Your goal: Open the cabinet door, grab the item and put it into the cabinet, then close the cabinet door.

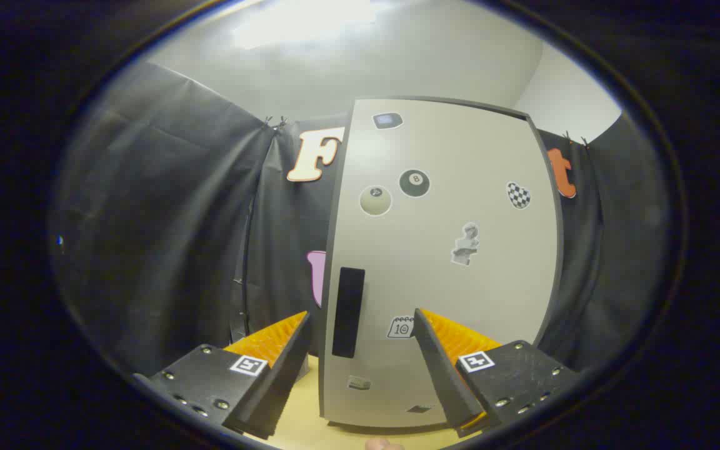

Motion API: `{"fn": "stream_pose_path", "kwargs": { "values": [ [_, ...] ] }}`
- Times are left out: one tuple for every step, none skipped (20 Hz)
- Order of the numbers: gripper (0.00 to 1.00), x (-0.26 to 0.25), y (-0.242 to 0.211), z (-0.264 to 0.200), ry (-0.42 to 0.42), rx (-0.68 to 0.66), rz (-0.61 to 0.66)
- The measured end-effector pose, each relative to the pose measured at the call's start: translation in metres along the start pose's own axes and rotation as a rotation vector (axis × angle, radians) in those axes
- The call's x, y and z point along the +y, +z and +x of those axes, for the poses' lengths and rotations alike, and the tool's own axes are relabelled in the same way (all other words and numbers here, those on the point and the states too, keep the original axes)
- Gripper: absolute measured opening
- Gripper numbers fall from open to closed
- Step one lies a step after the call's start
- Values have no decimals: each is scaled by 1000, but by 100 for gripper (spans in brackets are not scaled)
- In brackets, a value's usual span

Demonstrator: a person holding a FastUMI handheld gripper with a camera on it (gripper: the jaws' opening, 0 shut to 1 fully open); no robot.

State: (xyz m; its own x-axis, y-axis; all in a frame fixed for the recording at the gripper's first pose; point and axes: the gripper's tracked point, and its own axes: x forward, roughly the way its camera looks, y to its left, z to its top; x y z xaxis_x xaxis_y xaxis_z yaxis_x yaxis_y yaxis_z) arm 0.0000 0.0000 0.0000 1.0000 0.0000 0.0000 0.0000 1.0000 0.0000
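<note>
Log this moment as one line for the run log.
phase: approach | cabinet door: shut | handle: ahead, between fingers | gripper: open, holding nothing

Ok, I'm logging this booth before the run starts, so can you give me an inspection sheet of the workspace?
Surface: light wooden tabletop, bare where visible.
Job's things: cabinet upright, door shut, dark handle at its left edge; item to store nothing seen.
Clutter: stickers on the door, among them an eight-ball sticker.
Grippers: claw open, fingers either side of the handle, not touching.
Cables: nothing seen.
Surroundings: black cloth wall, white ceiling.
</note>
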Motion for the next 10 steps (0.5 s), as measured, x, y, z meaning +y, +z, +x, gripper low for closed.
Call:
{"fn": "stream_pose_path", "kwargs": {
  "values": [
    [96, 1, 5, 5, -11, -7, -13],
    [95, 3, 9, 9, -20, -12, -29],
    [95, 6, 11, 11, -22, -15, -36],
    [95, 11, 12, 13, -20, -15, -35],
    [96, 13, 12, 13, -18, -16, -30],
    [95, 14, 14, 14, -21, -18, -27],
    [95, 14, 14, 16, -25, -16, -27],
    [95, 14, 13, 17, -30, -11, -27],
    [95, 14, 12, 18, -34, -4, -22],
    [95, 14, 11, 19, -36, 3, -12]
  ]
}}
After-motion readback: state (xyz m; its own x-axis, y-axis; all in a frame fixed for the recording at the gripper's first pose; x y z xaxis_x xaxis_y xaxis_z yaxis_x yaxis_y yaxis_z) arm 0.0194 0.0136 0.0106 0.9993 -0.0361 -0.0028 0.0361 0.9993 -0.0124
